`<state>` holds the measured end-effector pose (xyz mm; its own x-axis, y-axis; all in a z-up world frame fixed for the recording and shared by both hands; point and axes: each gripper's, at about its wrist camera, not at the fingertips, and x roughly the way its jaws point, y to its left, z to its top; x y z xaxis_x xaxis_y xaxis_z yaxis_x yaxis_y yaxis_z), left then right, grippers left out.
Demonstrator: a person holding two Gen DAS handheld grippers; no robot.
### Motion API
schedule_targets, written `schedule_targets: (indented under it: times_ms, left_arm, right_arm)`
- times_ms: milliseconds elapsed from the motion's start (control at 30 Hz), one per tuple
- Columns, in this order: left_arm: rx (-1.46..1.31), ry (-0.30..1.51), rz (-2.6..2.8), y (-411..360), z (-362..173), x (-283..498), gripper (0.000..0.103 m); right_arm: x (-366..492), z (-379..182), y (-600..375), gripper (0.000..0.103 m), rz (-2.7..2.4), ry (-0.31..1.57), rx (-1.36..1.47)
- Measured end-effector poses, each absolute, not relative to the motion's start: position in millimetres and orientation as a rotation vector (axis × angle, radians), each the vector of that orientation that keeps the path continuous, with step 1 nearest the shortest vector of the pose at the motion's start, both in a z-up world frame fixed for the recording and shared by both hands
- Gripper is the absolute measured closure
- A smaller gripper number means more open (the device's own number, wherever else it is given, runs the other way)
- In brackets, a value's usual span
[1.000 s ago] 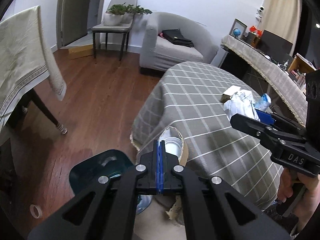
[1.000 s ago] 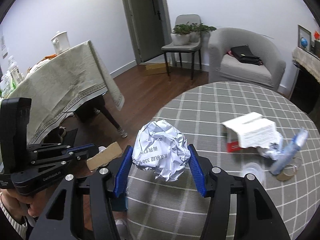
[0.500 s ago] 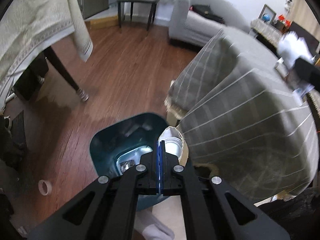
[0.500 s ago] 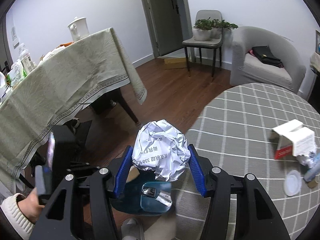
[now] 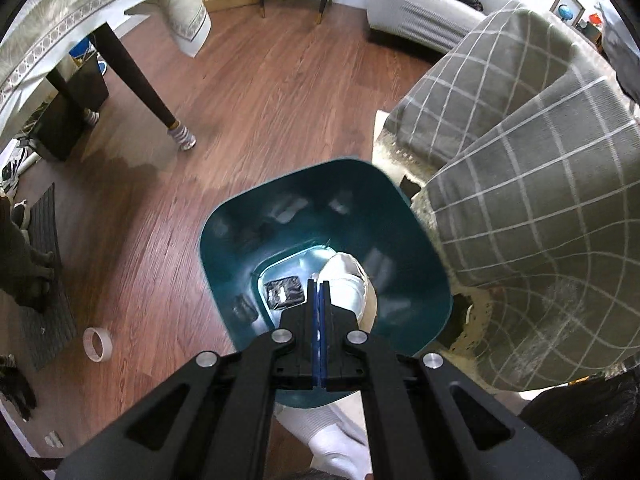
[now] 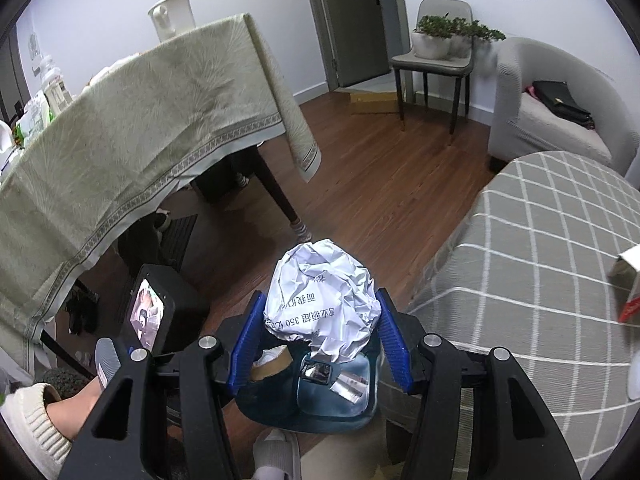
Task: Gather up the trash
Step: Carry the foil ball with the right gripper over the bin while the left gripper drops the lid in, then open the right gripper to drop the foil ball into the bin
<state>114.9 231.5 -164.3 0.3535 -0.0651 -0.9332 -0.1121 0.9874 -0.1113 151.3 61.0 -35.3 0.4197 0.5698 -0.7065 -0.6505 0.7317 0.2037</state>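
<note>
Above the glossy, rounded-square teal plastic bin [image 5: 280, 236] on the wood floor beside the grey checked tablecloth [image 5: 540, 200], the left gripper [image 5: 319, 292] points steeply down, its blue pads pressed together on the wall of a brown-and-white tape roll [image 5: 352, 280] standing on edge. The right gripper [image 6: 316, 336], jaws partly apart, clamps a crumpled white printed paper ball [image 6: 320, 304] over the bin.
</note>
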Motion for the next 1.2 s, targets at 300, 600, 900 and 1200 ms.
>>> schedule_targets:
  times_ms: [300, 600, 900, 1200]
  left_arm:
    - [-0.176, 1.231, 0.059, 248, -176, 112, 0.078]
    - [-0.222, 1.101, 0.104, 277, -137, 98, 0.048]
    - [-0.253, 0.96, 0.138, 292, -91, 86, 0.046]
    - [-0.277, 0.848, 0.124, 288, -46, 78, 0.069]
  right_arm:
    - [152, -58, 86, 0.047, 0.787, 0.899, -0.145]
    - [153, -86, 105, 0.047, 0.794, 0.966, -0.183]
    - [151, -113, 122, 0.047, 0.807, 1.034, -0.214]
    - [152, -148, 135, 0.047, 0.8, 1.115, -0.242]
